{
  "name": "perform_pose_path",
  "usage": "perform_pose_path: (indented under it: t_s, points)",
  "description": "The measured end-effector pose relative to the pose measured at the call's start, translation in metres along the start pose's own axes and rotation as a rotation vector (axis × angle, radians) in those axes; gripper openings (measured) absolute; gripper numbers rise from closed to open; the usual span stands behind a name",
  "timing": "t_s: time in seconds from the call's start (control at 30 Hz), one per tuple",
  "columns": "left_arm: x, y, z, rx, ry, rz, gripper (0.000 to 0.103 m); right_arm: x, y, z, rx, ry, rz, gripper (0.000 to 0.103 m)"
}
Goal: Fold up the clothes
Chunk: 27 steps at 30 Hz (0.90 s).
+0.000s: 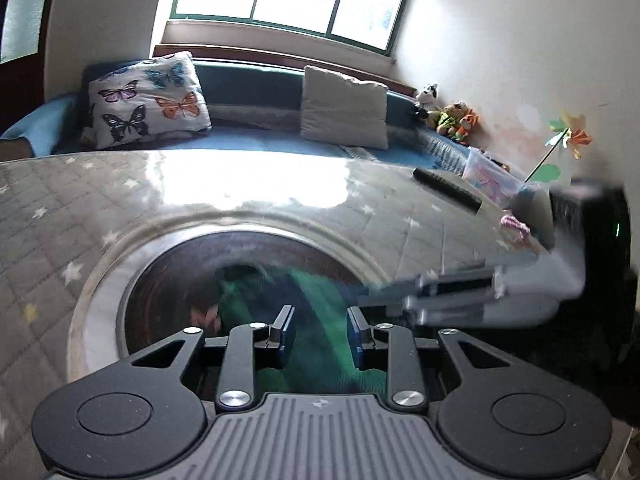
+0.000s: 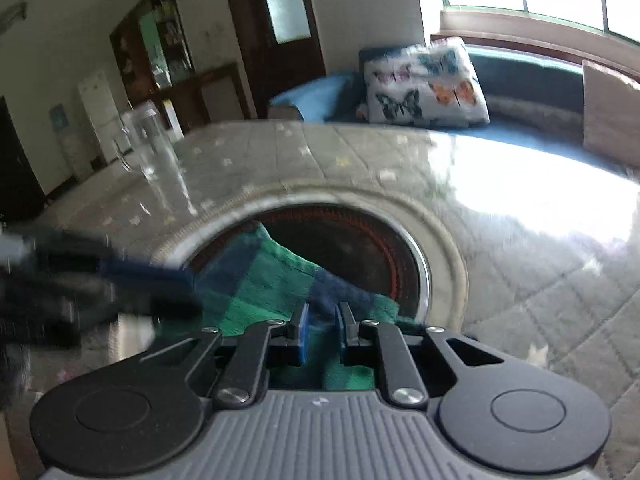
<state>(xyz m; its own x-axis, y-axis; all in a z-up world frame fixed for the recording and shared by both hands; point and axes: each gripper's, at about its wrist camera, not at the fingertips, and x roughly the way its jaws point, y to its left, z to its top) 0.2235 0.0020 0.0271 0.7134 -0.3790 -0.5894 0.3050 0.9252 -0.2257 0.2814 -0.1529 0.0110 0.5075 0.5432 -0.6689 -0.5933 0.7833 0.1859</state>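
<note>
A green and dark blue checked cloth [image 1: 320,280] lies over the near part of a round dark inset [image 1: 180,276] in the table. In the left wrist view it is blurred and shows through the wide gap between my left gripper's [image 1: 320,320] fingers, which stand apart. My right gripper [image 1: 372,304] reaches in from the right as a blur. In the right wrist view the cloth [image 2: 256,280] is sharper. A dark blue fold of it rises between the close-set blue pads of my right gripper [image 2: 323,324]. My left gripper [image 2: 188,288] comes in blurred from the left, its tips at the cloth's left edge.
A grey quilted table cover [image 1: 160,200] with stars lies under glossy plastic. A black bar [image 1: 446,188], a plastic tub [image 1: 492,180] and a pink thing [image 1: 514,226] sit at the far right. A clear jug [image 2: 154,140] stands far left. Behind is a blue sofa with a butterfly cushion [image 1: 148,100].
</note>
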Motion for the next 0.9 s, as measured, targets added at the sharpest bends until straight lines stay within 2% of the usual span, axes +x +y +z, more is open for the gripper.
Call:
perform_pose_path:
  t_s: [0.13, 0.2, 0.37, 0.6, 0.73, 0.9]
  points:
    - [0.029, 0.007, 0.008, 0.010, 0.020, 0.011, 0.022, 0.006, -0.003, -0.007, 0.005, 0.016, -0.021, 0.013]
    - [0.039, 0.011, 0.008, 0.019, 0.032, 0.052, 0.020, 0.006, -0.001, -0.009, -0.009, 0.018, -0.038, 0.013]
    - [0.057, 0.027, 0.000, -0.016, 0.054, 0.074, 0.015, 0.008, -0.002, -0.011, -0.023, 0.017, -0.046, 0.013]
    - [0.038, 0.025, 0.008, -0.020, 0.041, 0.075, 0.016, -0.011, 0.007, -0.011, -0.061, -0.013, -0.046, 0.014]
    - [0.018, 0.023, 0.011, -0.018, 0.026, 0.072, 0.016, -0.036, 0.035, -0.013, -0.130, -0.049, 0.004, 0.015]
    - [-0.001, 0.013, 0.007, 0.003, 0.023, 0.062, 0.017, -0.046, 0.080, -0.029, -0.244, -0.032, 0.097, 0.020]
